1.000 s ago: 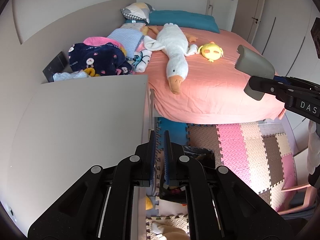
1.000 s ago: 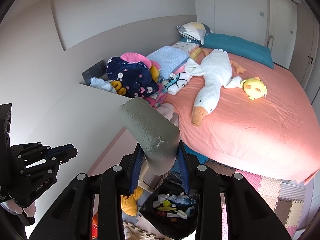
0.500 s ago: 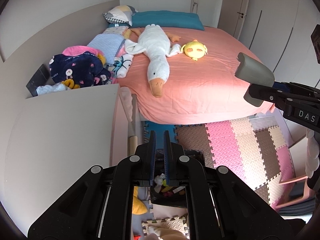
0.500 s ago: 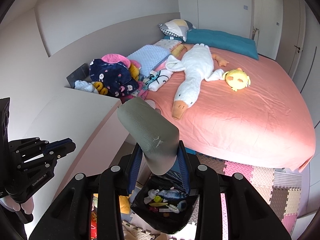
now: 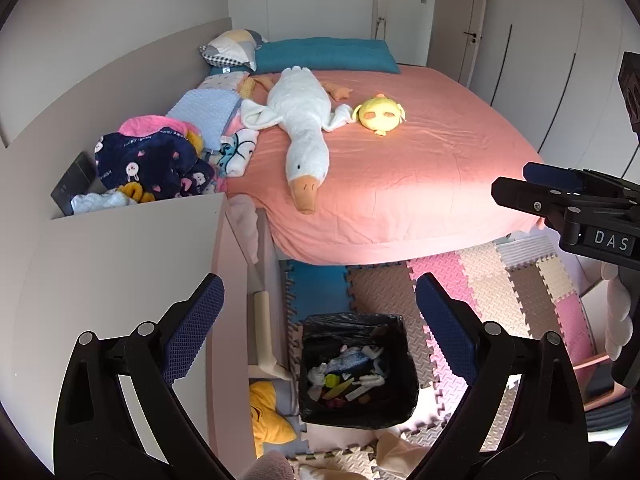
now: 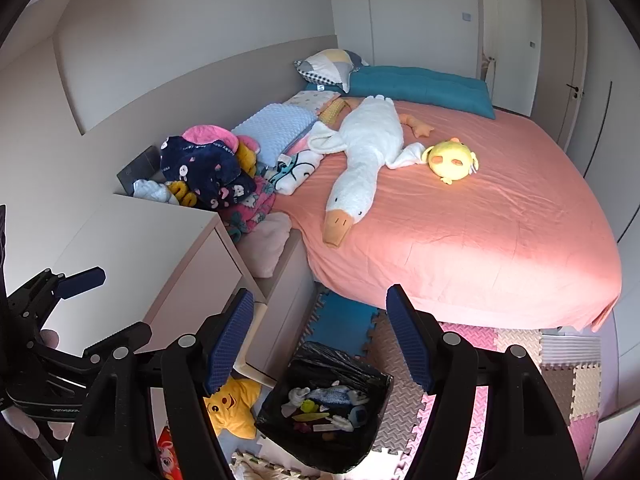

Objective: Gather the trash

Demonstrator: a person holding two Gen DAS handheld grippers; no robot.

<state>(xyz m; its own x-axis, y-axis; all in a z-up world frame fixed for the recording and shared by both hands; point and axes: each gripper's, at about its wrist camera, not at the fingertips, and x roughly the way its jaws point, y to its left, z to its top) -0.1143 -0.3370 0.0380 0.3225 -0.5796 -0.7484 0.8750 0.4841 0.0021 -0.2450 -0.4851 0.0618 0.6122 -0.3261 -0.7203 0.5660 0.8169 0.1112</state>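
Opening with nothing between their jaws, left gripper (image 5: 316,312) and right gripper (image 6: 320,328) hang above the trash bin (image 5: 356,412).

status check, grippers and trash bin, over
Left gripper and right gripper: jaws opening, nothing between them. Black trash bin on floor below, trash inside. Nothing in the way.

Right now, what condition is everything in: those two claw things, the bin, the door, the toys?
Left gripper: jaws opening, nothing between them.
Right gripper: jaws opening, nothing between them.
Trash bin: upright on the floor mats, black liner in place, scraps lying in the bottom.
Goose plush: lying flat on the bed.
Yellow chick plush: lying beside the goose's wing.
Door: closed.
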